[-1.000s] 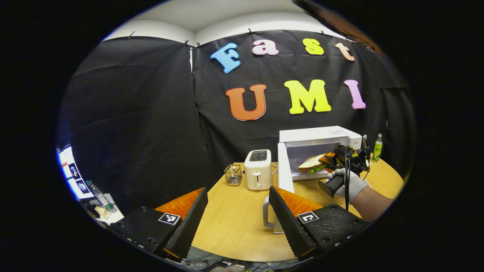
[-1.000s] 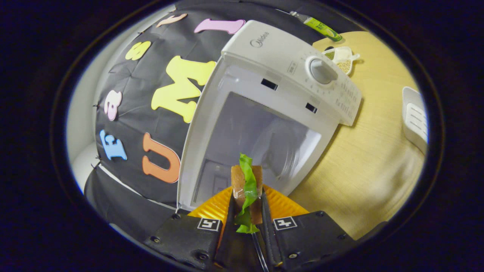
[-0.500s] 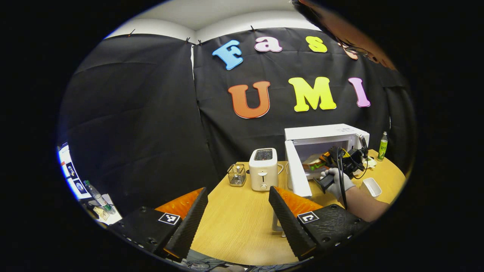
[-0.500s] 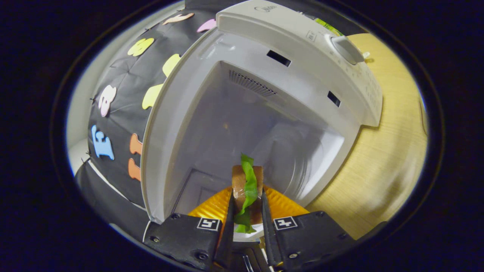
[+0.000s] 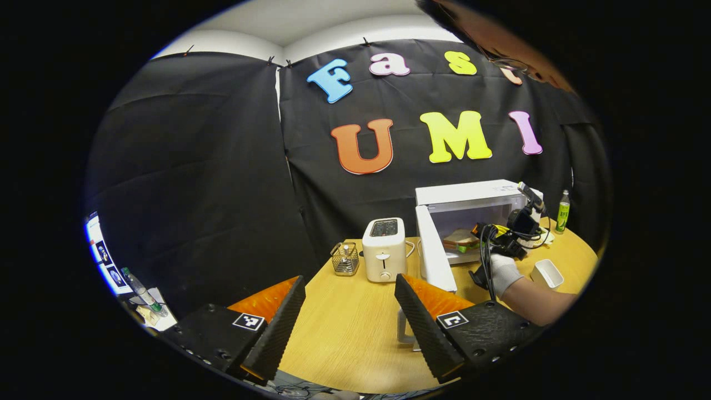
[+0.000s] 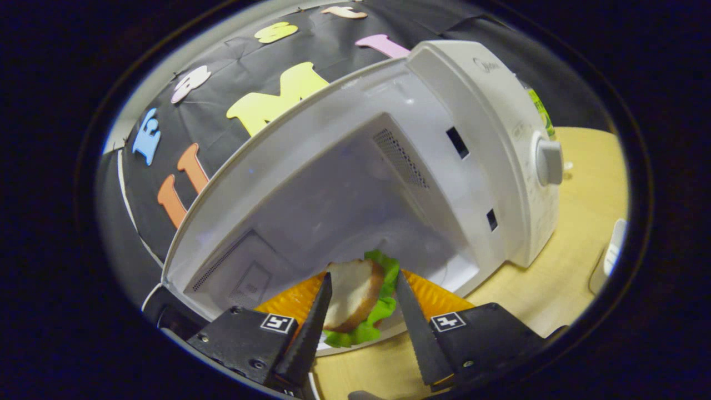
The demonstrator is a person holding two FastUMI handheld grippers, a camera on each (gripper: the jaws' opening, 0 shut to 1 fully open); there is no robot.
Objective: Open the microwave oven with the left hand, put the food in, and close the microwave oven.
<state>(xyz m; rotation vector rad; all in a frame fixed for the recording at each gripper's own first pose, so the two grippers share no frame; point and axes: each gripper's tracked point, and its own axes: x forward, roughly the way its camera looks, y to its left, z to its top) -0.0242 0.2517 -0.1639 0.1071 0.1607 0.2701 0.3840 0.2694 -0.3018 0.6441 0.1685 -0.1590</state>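
So the sandwich (image 6: 358, 300) was sitting inside the microwave oven (image 6: 444, 161), just past the front lip of the cavity floor. The right tongs (image 6: 361, 322) were released, fingers spread either side of the sandwich with a visible gap on both sides, so nothing was pinching it. That put things at the tail end of the "put the food in" step, by the look of it. Next move would probably be pulling the right tongs straight back out of the opening without clipping the lettuce that stuck out toward the front.

The left tongs (image 5: 350, 316) hung released over the near edge of the worktop (image 5: 344, 328), grasping nothing, well apart from the microwave. The microwave door (image 5: 436, 255) stood swung out toward the worktop's middle, with a toaster (image 5: 383, 249) near its outer side and a small wire basket (image 5: 345, 259) beyond that. Plenty of bare worktop between the left tongs and the door, so reaching its outer face to push it shut looked easy; the gloved hand (image 5: 502, 273) just needed to clear the opening first.
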